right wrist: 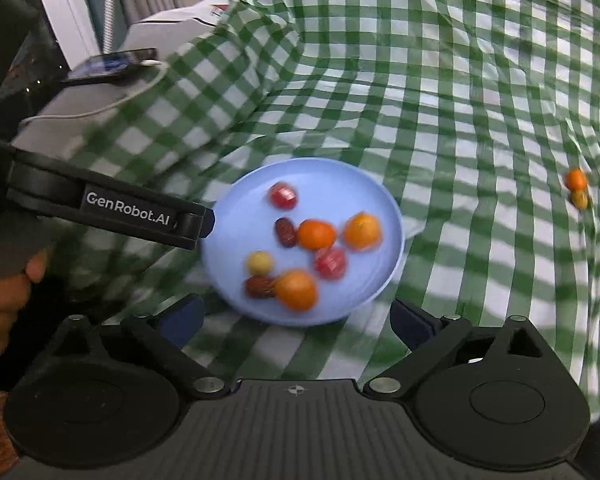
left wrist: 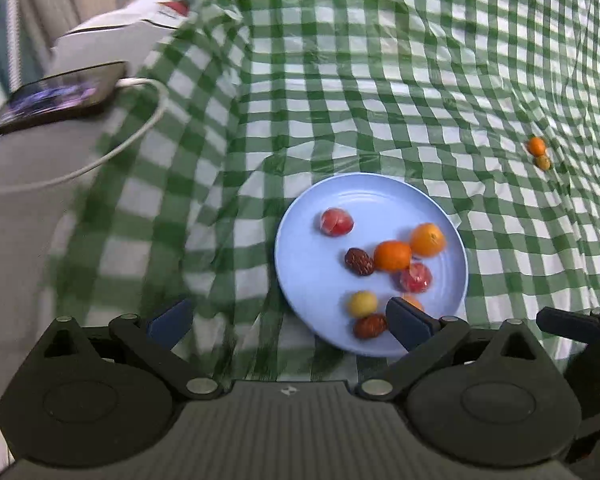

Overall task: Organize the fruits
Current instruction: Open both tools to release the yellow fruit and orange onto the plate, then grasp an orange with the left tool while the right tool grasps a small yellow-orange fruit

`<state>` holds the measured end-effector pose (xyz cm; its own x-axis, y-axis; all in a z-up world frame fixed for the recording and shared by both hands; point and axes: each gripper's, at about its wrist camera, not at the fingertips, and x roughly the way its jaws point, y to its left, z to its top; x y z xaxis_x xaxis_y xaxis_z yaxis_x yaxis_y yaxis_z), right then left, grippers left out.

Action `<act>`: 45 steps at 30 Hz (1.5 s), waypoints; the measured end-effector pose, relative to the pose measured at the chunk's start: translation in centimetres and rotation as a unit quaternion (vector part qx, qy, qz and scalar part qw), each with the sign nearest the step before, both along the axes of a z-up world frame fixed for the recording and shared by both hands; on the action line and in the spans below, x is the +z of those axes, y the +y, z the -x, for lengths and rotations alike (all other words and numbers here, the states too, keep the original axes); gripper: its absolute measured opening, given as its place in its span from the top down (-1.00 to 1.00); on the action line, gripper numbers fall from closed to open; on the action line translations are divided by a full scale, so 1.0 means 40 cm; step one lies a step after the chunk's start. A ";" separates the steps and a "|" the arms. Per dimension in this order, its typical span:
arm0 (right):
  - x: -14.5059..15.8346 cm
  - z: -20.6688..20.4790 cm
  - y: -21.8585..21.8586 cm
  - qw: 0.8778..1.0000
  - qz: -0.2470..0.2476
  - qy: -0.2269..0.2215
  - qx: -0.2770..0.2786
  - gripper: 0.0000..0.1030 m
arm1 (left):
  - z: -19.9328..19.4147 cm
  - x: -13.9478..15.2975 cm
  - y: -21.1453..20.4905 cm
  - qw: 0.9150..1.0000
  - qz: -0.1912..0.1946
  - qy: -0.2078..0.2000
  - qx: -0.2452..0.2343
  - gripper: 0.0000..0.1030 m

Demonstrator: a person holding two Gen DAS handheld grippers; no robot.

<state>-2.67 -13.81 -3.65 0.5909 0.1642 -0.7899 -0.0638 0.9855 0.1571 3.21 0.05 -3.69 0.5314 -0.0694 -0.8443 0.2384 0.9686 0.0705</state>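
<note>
A light blue plate [left wrist: 300,248] lies on the green checked cloth and holds several small fruits: oranges [left wrist: 393,255], red tomatoes [left wrist: 337,222], dark dates [left wrist: 359,261] and a yellow fruit [left wrist: 363,303]. The plate also shows in the right wrist view [right wrist: 236,216], blurred. A small orange [left wrist: 536,146] and a brownish fruit [left wrist: 543,162] lie together far right on the cloth; the right wrist view shows that orange too [right wrist: 576,179]. My left gripper [left wrist: 288,322] is open and empty, at the plate's near edge. My right gripper [right wrist: 298,320] is open and empty, just short of the plate.
A phone [left wrist: 56,98] with a white cable [left wrist: 140,136] rests on a grey surface at the left, beside a white box [left wrist: 112,32]. The left gripper's body [right wrist: 112,204] and the hand holding it reach in at the left of the right wrist view.
</note>
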 end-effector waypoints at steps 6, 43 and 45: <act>0.060 0.059 0.018 0.999 0.019 -0.044 -0.019 -0.98 | 0.087 0.042 0.021 1.000 0.005 -0.021 0.009 -0.99; 0.147 0.195 0.033 0.994 0.025 -0.099 -0.027 -0.98 | 0.231 0.147 -0.004 0.996 0.007 -0.084 -0.005 -0.99; 0.142 0.187 0.035 0.995 0.024 -0.094 -0.023 -0.98 | 0.222 0.143 -0.001 0.997 0.005 -0.079 -0.003 -0.99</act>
